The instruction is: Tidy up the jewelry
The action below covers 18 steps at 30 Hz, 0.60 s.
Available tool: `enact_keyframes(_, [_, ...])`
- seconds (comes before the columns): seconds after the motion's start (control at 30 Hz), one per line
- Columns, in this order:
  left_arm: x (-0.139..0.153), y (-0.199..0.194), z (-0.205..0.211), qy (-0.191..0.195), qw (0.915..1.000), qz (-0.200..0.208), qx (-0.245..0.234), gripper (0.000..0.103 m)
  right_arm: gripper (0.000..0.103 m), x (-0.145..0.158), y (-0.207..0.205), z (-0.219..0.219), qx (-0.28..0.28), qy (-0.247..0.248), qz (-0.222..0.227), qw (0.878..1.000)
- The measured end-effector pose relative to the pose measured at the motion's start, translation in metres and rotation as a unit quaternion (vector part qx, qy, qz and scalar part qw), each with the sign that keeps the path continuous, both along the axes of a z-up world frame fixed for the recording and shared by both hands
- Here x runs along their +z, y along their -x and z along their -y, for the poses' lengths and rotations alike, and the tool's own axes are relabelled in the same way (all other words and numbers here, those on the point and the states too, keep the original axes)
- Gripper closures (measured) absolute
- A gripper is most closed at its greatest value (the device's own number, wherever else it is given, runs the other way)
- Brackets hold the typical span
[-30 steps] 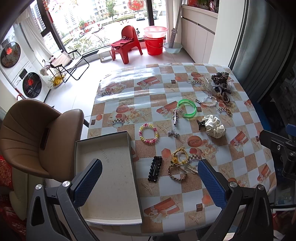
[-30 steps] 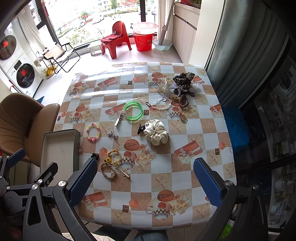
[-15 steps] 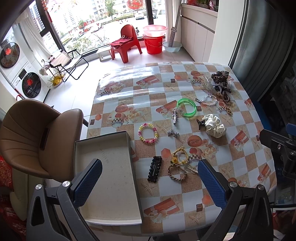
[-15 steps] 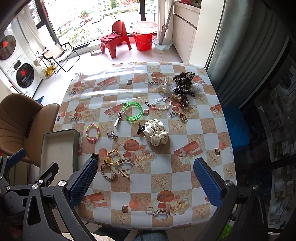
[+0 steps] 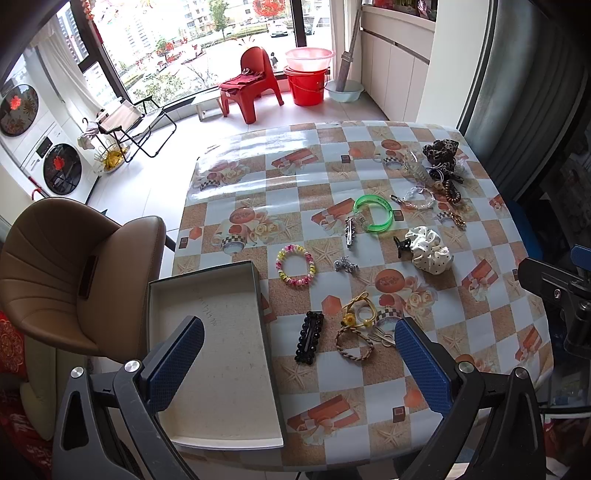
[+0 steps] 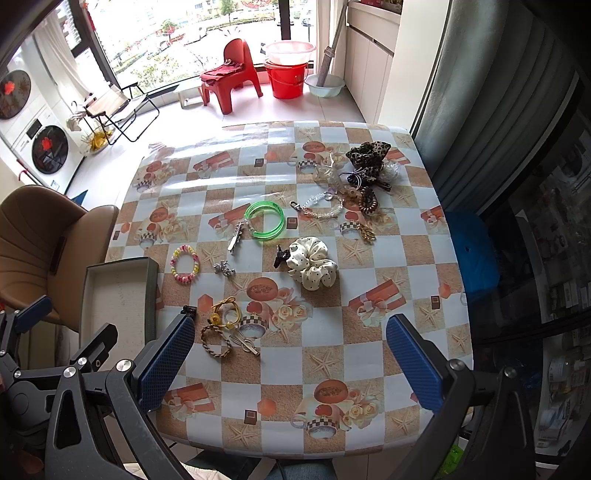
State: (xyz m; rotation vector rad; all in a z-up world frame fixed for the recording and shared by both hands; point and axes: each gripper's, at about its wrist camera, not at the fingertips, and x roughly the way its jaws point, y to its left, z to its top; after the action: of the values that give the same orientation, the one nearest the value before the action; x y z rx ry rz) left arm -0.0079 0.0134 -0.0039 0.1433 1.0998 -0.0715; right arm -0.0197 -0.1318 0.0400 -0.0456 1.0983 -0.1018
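I hold my left hand-held gripper and right hand-held gripper spread wide, empty, above the near edge of a worktop covered in checked oilcloth. Jewelry lies scattered just ahead: a green bangle, a beaded bracelet. An empty tray sits under my left finger. Beyond, a red chair stands by a bright window.

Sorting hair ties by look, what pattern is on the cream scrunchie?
Small dark polka dots on the cream scrunchie, clearest in the right wrist view.
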Motion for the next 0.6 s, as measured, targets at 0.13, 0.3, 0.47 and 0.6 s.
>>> enact_keyframes(0.13, [0.0,0.0,0.001,0.0,1.0,-0.001,0.0,0.0,0.0,-0.001,-0.001,0.0,0.0,0.0,-0.001,1.0])
enact_keyframes(0.3, [-0.006,0.004,-0.005,0.001,1.0,-0.01,-0.001,0.0,0.0,-0.004,-0.002,0.001,-0.001,-0.002,-0.006,1.0])
enact_keyframes(0.47, [-0.018,0.0,-0.008,0.008,0.9994,-0.032,0.009,0.0,0.0,-0.015,-0.002,0.006,-0.006,-0.009,-0.02,1.0])
enact_keyframes(0.6, [-0.035,-0.016,-0.009,0.012,0.9979,-0.056,0.029,0.0,0.0,-0.033,-0.006,0.016,-0.013,-0.017,-0.041,0.999])
